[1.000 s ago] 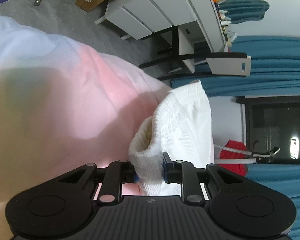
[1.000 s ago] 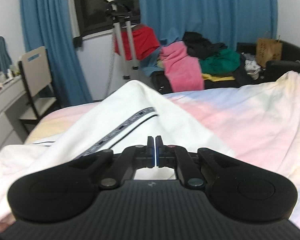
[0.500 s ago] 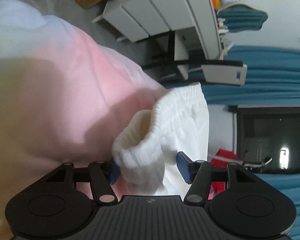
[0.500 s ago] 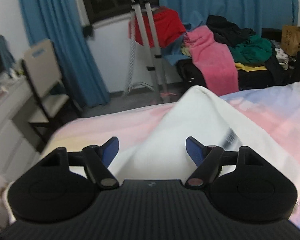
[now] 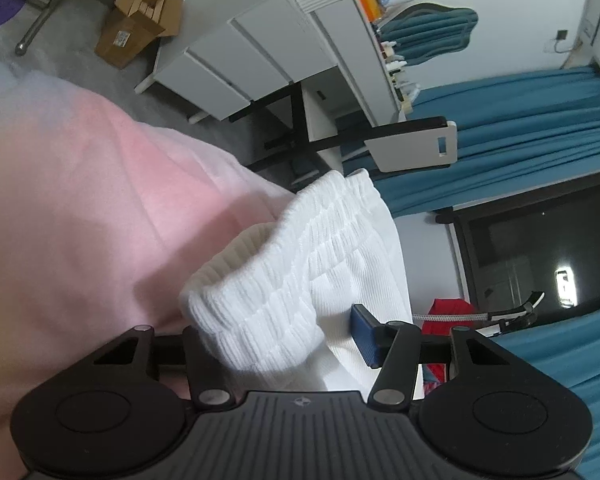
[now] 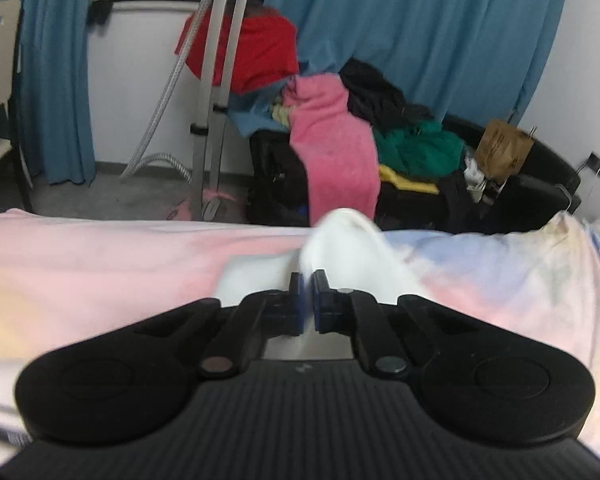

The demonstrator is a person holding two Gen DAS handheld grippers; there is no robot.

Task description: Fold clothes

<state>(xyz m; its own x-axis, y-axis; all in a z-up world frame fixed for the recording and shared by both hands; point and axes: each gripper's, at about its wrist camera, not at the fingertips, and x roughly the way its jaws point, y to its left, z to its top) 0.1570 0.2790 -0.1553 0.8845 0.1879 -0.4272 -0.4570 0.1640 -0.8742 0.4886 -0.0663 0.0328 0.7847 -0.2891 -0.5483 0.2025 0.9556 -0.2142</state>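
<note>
White garment [image 5: 284, 280] with a ribbed elastic waistband lies bunched on the pastel pink bed sheet [image 5: 100, 220]. My left gripper [image 5: 278, 336] is open, its jaws spread wide. The waistband sits between them, and the cloth covers the left fingertip while the blue right pad [image 5: 364, 336] shows. In the right wrist view, my right gripper [image 6: 308, 300] is shut on a raised fold of the white garment [image 6: 348, 240], which peaks just ahead of the fingers over the sheet [image 6: 100, 264]. That view is motion-blurred.
Beyond the bed edge stand a white desk with drawers [image 5: 236, 64], a chair [image 5: 412, 148] and a cardboard box [image 5: 140, 20] on the floor. On the other side are a metal stand [image 6: 216, 80], a pile of coloured clothes [image 6: 340, 140] and blue curtains [image 6: 420, 32].
My left gripper let go of the waistband and spread wide. My right gripper opened, moved toward the bed's far edge, and shut again on a fold of the white garment.
</note>
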